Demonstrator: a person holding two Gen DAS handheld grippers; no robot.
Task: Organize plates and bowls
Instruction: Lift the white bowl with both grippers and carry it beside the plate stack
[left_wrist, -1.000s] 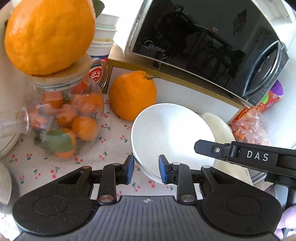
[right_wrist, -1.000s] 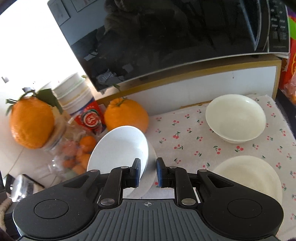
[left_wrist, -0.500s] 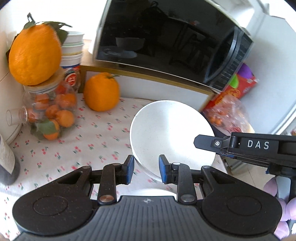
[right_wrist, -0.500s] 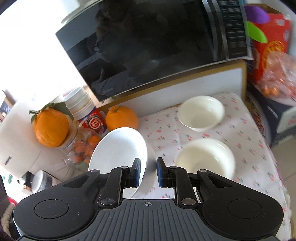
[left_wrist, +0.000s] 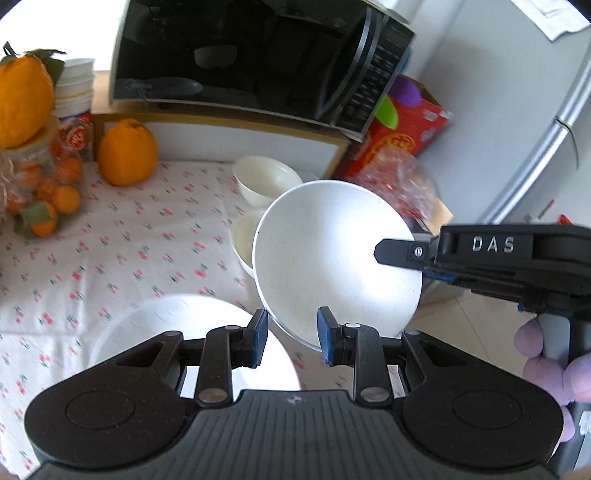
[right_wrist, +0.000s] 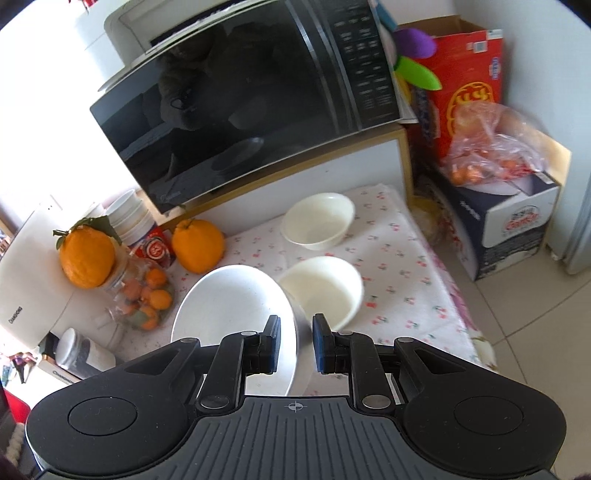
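A white speckled plate (left_wrist: 336, 258) is held tilted above the cherry-print tablecloth (left_wrist: 110, 243). My left gripper (left_wrist: 291, 334) is shut on its lower rim. My right gripper (right_wrist: 294, 343) is shut on its other rim (right_wrist: 236, 314); its finger (left_wrist: 402, 253) shows across the plate in the left wrist view. Two cream bowls stand on the cloth, one far (right_wrist: 319, 223) and one nearer (right_wrist: 323, 291). A larger white dish (left_wrist: 192, 339) lies below my left gripper.
A black microwave (right_wrist: 251, 110) sits on a white shelf at the back. Large oranges (right_wrist: 197, 245), a jar of small oranges (right_wrist: 144, 291) and stacked cups (right_wrist: 129, 218) crowd the left. Boxes and a bag of fruit (right_wrist: 491, 147) stand right, past the table edge.
Both grippers have lifted the plate up and back toward the right. The view has pulled away from the jar, and the two cream bowls and the larger white dish have come into view.
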